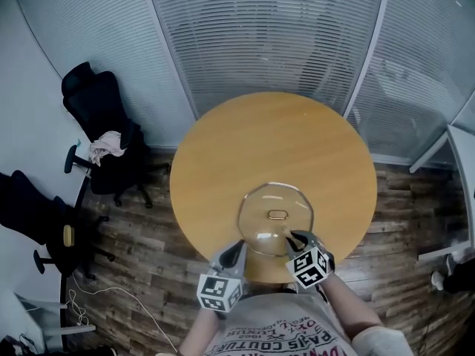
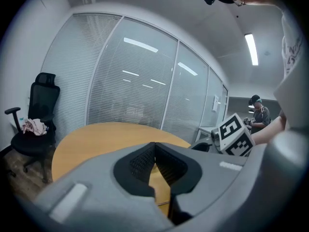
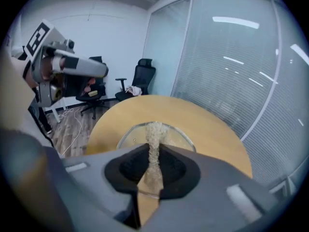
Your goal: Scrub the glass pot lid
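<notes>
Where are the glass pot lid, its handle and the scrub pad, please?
glass pot lid [image 1: 258,212]: head view, bare glass left of centre.
handle [image 1: 277,214]: head view, its middle.
scrub pad [image 3: 154,149]: right gripper view, part between the jaws.

A round, honey-coloured wooden table [image 1: 274,139] with a smooth top. One thing lies directly on it: a clear, many-sided glass pot lid [image 1: 256,201], flat on the wood close to the near edge, its small metal handle [image 1: 277,214] facing up at the centre.
</notes>
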Demonstrator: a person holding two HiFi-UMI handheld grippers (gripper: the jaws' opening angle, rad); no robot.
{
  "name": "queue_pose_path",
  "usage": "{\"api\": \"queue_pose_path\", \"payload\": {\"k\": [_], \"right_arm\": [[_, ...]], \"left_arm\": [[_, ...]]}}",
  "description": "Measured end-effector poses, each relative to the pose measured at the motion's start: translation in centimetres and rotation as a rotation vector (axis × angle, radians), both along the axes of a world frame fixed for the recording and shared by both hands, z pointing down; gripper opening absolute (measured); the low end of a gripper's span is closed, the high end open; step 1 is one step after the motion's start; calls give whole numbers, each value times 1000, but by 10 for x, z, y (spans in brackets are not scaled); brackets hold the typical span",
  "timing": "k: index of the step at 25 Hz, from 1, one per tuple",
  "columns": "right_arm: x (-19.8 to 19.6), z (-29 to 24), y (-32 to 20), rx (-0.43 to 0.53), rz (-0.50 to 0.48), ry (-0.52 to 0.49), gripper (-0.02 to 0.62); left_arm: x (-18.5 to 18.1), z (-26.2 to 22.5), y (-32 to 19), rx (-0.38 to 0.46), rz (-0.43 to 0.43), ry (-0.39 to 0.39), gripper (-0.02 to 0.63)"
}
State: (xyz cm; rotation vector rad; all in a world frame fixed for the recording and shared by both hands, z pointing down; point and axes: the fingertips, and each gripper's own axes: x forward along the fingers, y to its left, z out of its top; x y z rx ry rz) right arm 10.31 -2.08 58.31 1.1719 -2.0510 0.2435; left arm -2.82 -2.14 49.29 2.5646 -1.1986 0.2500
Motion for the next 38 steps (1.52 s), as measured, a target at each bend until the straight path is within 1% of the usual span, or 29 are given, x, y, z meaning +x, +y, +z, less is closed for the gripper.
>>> {"api": "queue_pose_path", "payload": {"k": [3, 6, 11, 16, 21, 32, 35, 38], "right_arm": [[25, -33, -7, 110, 83, -68, 58], [46, -58, -10, 198, 128, -115, 58], [66, -91, -8, 300, 174, -182, 57], [82, -119, -5, 402, 232, -231, 55], [82, -131, 3, 434, 223, -274, 54], [71, -142, 15, 463, 176, -286, 52], [71, -145, 18, 469, 168, -288, 52], [74, -145, 17, 466, 163, -291, 52]], "left_arm": [[17, -8, -1, 16, 1, -4, 6], [32, -23, -2, 34, 8, 0, 6], [49, -44, -5, 82, 14, 2, 8], [54, -51, -10, 95, 3, 4, 8], [54, -60, -10, 111, -4, 7, 7], [39, -70, -14, 138, -37, -12, 6], [43, -75, -9, 150, -25, -16, 6], [50, -76, -8, 165, -3, -41, 6]]}}
